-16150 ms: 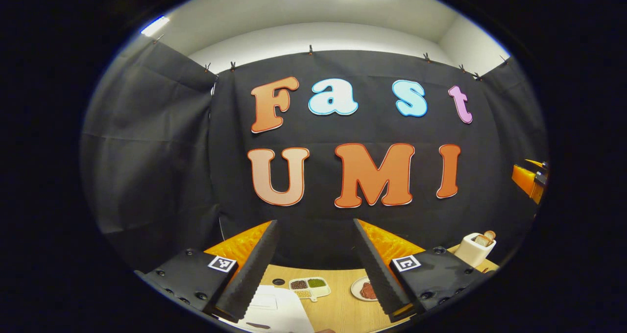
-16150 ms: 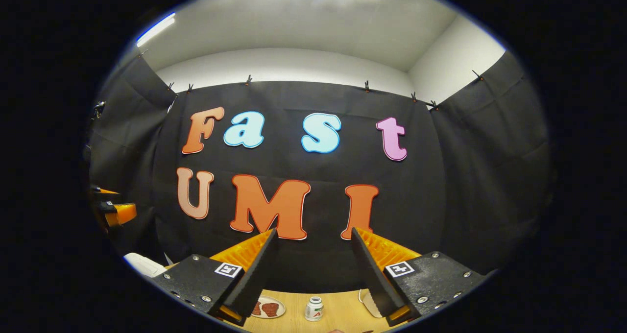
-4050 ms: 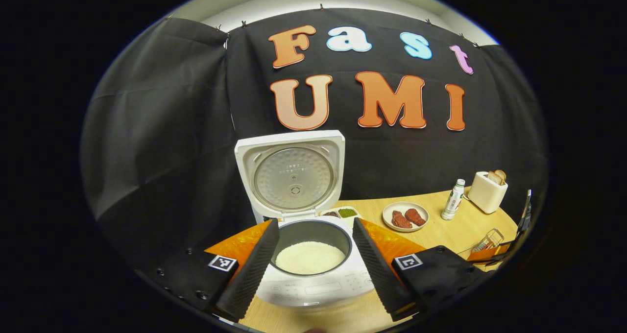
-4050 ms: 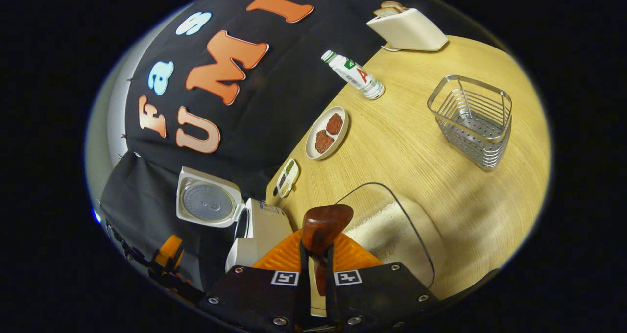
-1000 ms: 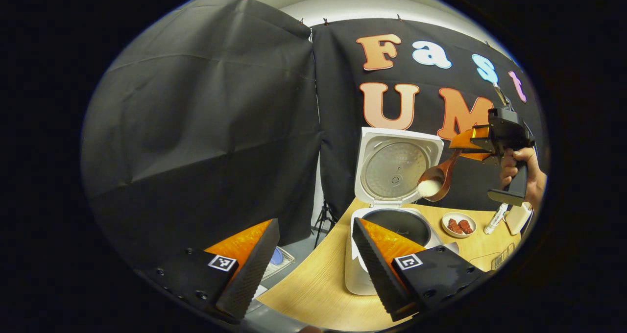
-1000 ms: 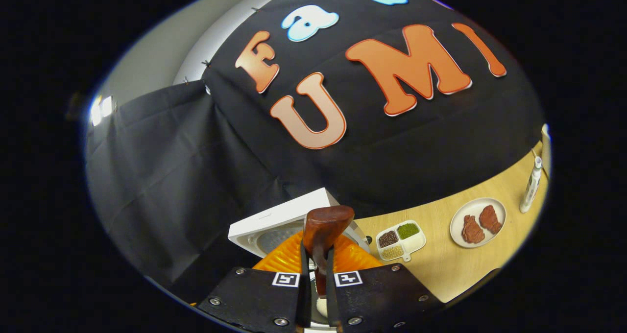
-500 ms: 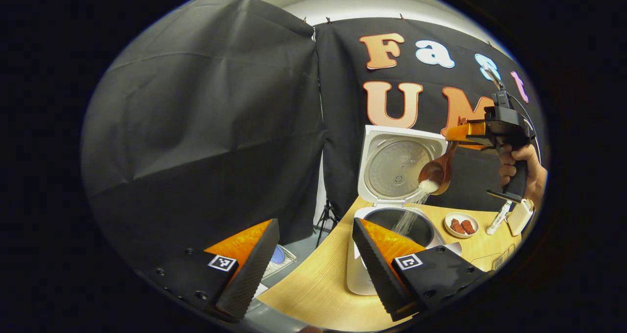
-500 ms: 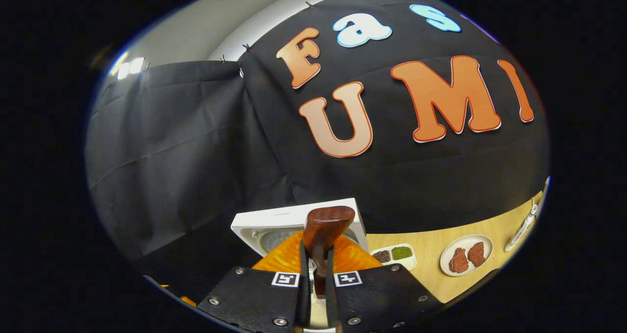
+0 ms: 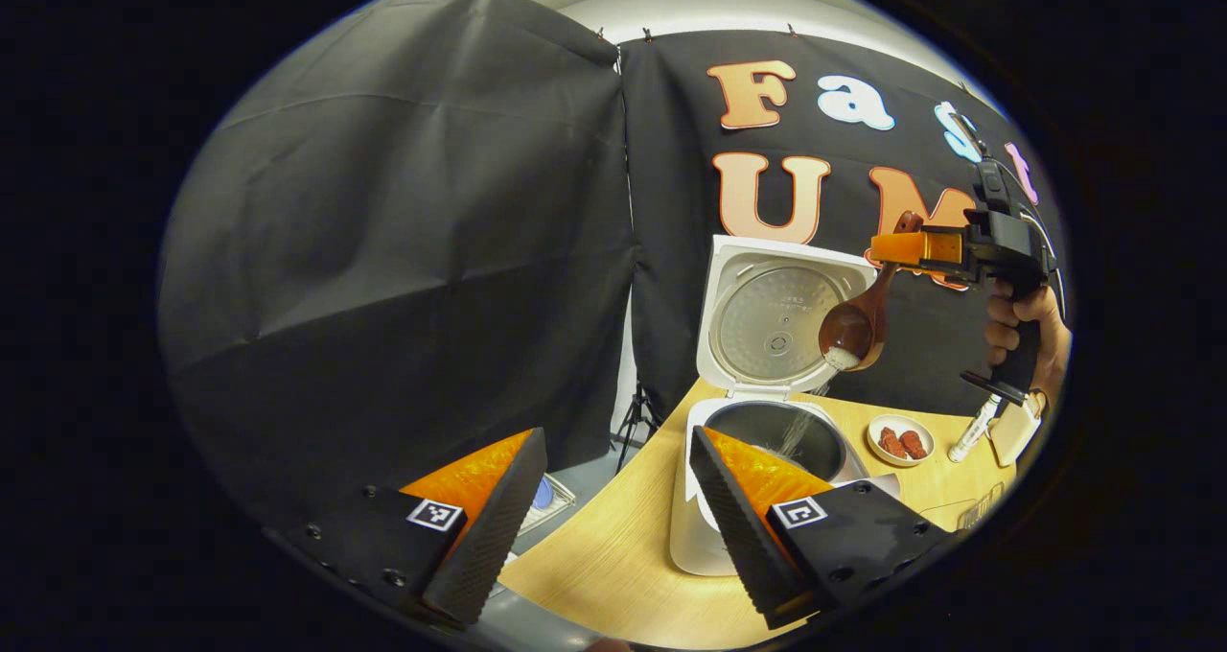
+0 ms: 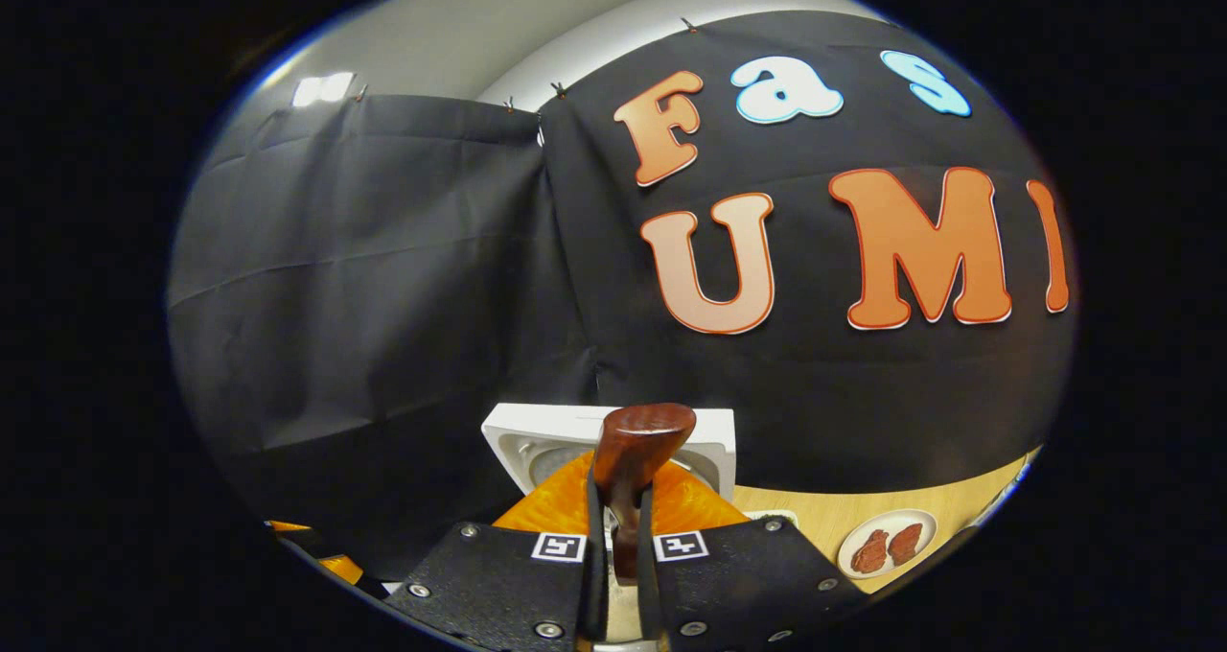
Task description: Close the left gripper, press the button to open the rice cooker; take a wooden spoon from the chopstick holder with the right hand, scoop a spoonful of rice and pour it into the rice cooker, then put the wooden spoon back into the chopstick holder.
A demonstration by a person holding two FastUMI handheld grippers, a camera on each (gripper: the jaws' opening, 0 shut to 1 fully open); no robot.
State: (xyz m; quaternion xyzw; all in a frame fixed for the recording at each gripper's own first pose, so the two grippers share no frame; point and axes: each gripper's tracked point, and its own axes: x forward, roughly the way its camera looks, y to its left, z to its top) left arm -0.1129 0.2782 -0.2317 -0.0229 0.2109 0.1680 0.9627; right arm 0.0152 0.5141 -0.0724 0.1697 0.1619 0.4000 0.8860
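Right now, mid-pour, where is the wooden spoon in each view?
Left gripper view: the wooden spoon hangs at upper right from the right hand-held gripper, bowl tipped above the rice cooker.
Right gripper view: its handle end stands at bottom centre, clamped between that gripper's fingers.
Shared landmark: the cooker's raised white lid, just behind the spoon.

Glossy wooden spoon [image 9: 856, 324], matt cloth [image 9: 403, 230]
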